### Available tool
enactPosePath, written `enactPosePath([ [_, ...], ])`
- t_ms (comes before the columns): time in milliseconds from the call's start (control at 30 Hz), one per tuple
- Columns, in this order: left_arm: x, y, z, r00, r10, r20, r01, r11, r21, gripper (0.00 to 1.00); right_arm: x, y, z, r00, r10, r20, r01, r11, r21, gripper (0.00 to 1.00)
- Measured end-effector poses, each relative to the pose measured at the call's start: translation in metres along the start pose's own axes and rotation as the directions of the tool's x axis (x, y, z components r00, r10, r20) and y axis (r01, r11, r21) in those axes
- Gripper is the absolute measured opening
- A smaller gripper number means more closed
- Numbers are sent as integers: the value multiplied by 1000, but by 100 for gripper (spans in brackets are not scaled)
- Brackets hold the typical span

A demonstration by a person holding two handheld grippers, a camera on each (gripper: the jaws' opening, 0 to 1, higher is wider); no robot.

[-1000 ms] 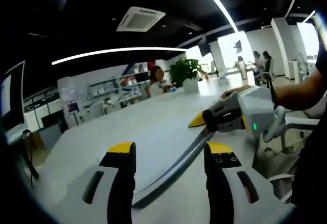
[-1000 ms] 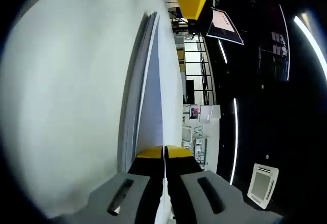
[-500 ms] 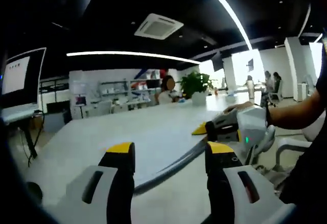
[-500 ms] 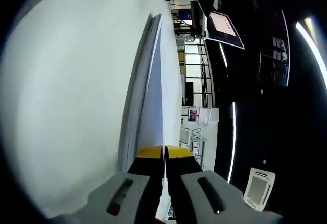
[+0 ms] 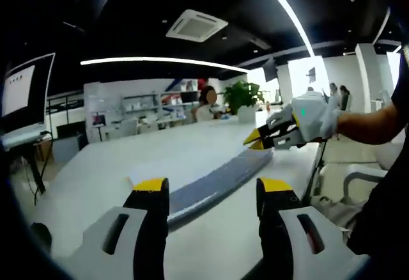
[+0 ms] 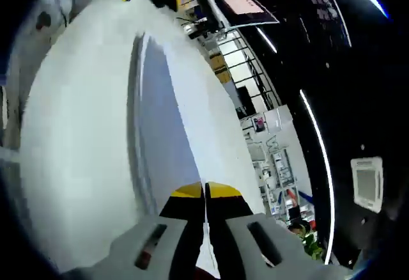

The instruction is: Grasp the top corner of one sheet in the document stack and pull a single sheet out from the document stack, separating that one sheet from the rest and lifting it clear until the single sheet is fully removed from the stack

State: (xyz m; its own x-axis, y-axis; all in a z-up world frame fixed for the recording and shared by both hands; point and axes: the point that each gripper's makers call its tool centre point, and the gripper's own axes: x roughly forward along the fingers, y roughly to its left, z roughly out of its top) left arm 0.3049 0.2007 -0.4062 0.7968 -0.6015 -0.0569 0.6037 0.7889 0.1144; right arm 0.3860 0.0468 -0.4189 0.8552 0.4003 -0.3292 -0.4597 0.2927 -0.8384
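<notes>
pale sheet [image 5: 211,181] (thin, bowed) in right tool's [image 6: 205,192] pinch; left tool [image 5: 213,197] wide

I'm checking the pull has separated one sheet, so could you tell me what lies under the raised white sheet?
Under the raised white sheet, pinched by the right gripper, lies the grey document stack on the white table. Whatever lies under that stack is covered.

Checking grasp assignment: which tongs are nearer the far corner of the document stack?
Right. The right tongs are shut on the document stack at that far corner, while the left tongs stand open at its near end.
</notes>
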Motion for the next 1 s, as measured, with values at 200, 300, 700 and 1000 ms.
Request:
enactPosePath([
  [200, -6, 4, 3, 1000, 6, 12, -6, 1000, -6, 54, -17, -2, 12, 991, 125, 55, -136, 954, 266, 2],
  [300, -7, 7, 3, 1000, 14, 14, -14, 1000, -12, 53, -27, -7, 18, 984, 149, 102, -176, 915, 363, 2],
  [700, -7, 3, -1, 1000, 5, 20, -4, 999, -50, 52, -59, -25, 47, 884, 218, 413, -466, 475, 747, 2],
  [1000, -7, -5, 6, 999, -17, 50, 20, 998, -61, 51, -72, -71, 36, 818, 57, 573, -572, 195, 797, 2],
])
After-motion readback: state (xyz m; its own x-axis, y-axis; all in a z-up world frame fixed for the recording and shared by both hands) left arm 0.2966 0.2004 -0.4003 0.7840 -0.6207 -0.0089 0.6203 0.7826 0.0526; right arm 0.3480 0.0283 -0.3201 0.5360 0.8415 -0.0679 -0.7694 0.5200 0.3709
